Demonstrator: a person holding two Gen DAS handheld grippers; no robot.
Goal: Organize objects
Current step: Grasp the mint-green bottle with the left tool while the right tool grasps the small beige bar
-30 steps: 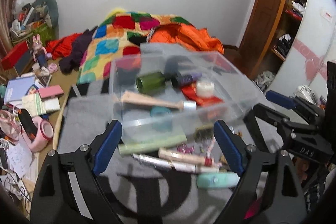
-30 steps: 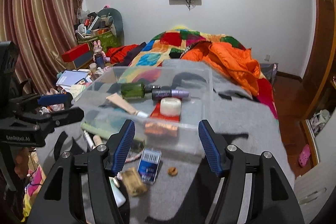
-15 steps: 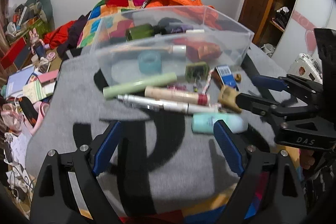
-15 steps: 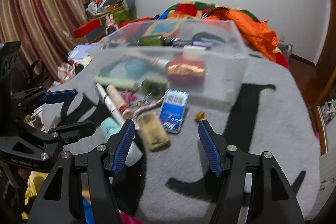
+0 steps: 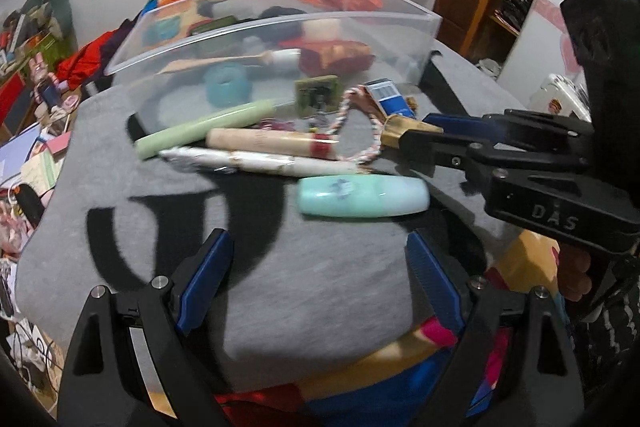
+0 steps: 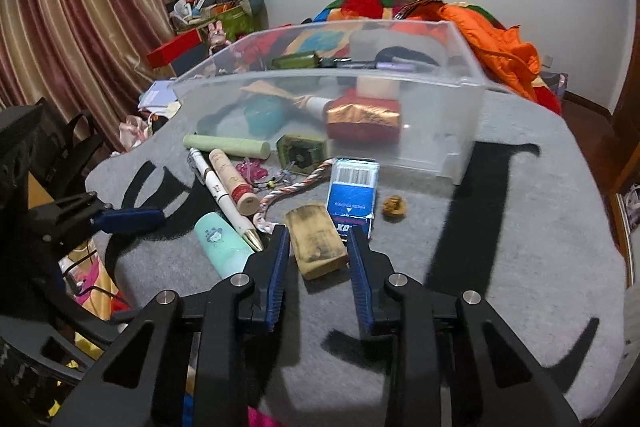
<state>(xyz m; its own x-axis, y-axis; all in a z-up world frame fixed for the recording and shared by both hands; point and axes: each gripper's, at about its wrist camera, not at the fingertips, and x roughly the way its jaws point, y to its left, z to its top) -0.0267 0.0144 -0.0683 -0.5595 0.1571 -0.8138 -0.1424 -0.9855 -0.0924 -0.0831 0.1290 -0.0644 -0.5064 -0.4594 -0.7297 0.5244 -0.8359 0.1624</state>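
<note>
while the left gripper (image 5: 316, 259) is held wide apart and empty above the grey blanket (image 5: 320, 287), the right gripper (image 6: 316, 247) is brought narrow around a tan block (image 6: 316, 245), its blue pads (image 6: 278, 267) set just beside each side; contact cannot be told. a blue pack (image 6: 352, 193) is seen touching the block's far end. a mint tube (image 6: 222, 243), a white pen (image 6: 224, 193), a cream tube (image 6: 234, 179) and a green stick (image 6: 226, 146) are laid left of it. a clear bin (image 6: 460, 115) is placed beyond, with a red pouch (image 6: 364, 119) inside.

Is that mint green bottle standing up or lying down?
Lying down: the mint green bottle rests on its side on the grey blanket.
</note>
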